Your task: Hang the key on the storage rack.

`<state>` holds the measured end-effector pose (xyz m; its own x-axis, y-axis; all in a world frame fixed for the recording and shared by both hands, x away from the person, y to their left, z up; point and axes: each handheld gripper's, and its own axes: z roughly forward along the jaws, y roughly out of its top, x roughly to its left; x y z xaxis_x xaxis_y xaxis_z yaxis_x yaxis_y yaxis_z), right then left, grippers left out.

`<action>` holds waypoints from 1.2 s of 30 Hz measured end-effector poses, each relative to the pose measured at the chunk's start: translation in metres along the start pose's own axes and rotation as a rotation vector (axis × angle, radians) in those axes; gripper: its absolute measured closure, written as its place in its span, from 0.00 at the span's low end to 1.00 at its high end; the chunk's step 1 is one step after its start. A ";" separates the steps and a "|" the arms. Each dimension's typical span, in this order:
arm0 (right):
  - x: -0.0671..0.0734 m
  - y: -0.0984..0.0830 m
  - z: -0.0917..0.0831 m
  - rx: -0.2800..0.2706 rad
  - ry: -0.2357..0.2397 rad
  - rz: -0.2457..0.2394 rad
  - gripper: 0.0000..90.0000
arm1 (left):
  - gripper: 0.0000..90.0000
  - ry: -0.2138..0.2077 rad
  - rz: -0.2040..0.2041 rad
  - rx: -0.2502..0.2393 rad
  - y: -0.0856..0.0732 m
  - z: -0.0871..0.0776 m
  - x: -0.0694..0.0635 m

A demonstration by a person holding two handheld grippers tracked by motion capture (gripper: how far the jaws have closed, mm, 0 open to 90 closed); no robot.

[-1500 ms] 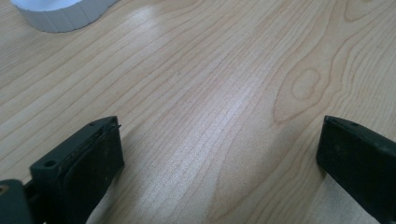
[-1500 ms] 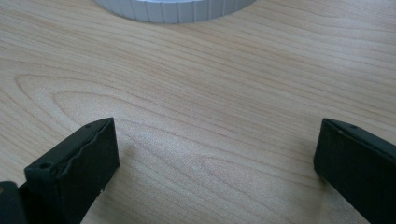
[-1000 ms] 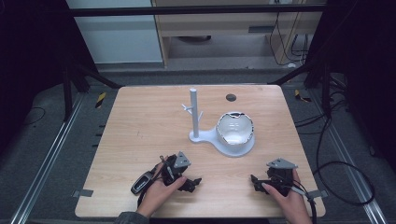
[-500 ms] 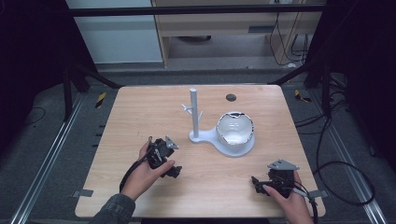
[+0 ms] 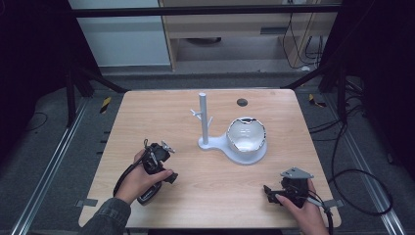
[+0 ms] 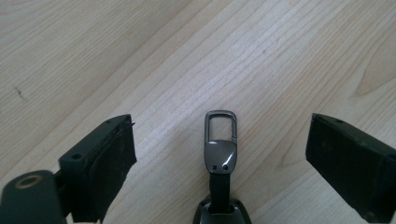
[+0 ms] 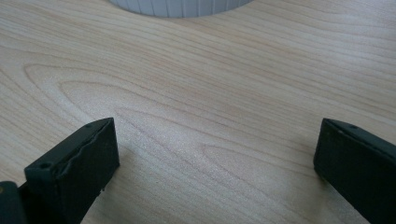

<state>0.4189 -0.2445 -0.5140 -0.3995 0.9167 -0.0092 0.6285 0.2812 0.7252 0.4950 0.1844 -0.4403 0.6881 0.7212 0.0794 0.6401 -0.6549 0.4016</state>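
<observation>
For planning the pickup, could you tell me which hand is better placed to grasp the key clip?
Left: its claw is open with the key clip between the jaws; the right claw frames bare table.

I see a pale wood desk [image 5: 147, 112] on dark grey floor [image 5: 44, 147]; wooden cabinet [image 5: 235, 29] beyond its far edge, room dim.

Table [image 5: 147, 112]: pale wood-grain surface, smooth with a soft satin sheen. Key clip [image 6: 221, 140], at 6 o'clock in the left gripper view: dark grey polished metal, glossy on its flat plate, joined to a matt black strap. Gripper pads [image 6: 112, 163]: matt black, rubber-like, slightly rough at the edges. White stand [image 5: 204, 122], near the table's centre: smooth matt plastic. Bowl [image 5: 247, 134], at the stand's 3 o'clock: glossy, reflective interior.
</observation>
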 end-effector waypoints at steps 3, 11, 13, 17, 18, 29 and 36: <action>0.000 0.000 0.000 -0.002 0.000 -0.010 0.00 | 0.13 -0.004 0.013 0.052 -0.002 0.002 -0.002; 0.000 -0.001 -0.001 -0.001 0.001 -0.009 0.00 | 0.29 -0.010 0.025 0.136 -0.008 0.010 -0.001; 0.000 -0.001 -0.001 -0.001 0.001 -0.009 0.00 | 0.35 -0.015 0.019 0.146 -0.010 0.011 0.000; 0.000 -0.001 -0.001 -0.001 0.002 -0.008 0.00 | 0.43 -0.017 0.011 0.154 -0.013 0.009 0.001; 0.000 -0.001 -0.001 -0.001 0.002 -0.008 0.00 | 0.45 -0.018 0.008 0.155 -0.014 0.009 0.002; 0.000 -0.001 -0.001 -0.001 0.003 -0.011 0.00 | 0.61 -0.051 -0.011 0.169 -0.016 0.011 0.006; 0.000 -0.001 -0.001 -0.002 0.003 -0.012 0.00 | 0.69 -0.065 -0.015 0.166 -0.018 0.014 0.008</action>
<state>0.4180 -0.2452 -0.5142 -0.4089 0.9124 -0.0158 0.6226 0.2916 0.7262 0.4938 0.1987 -0.4597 0.6949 0.7190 0.0133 0.6947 -0.6759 0.2460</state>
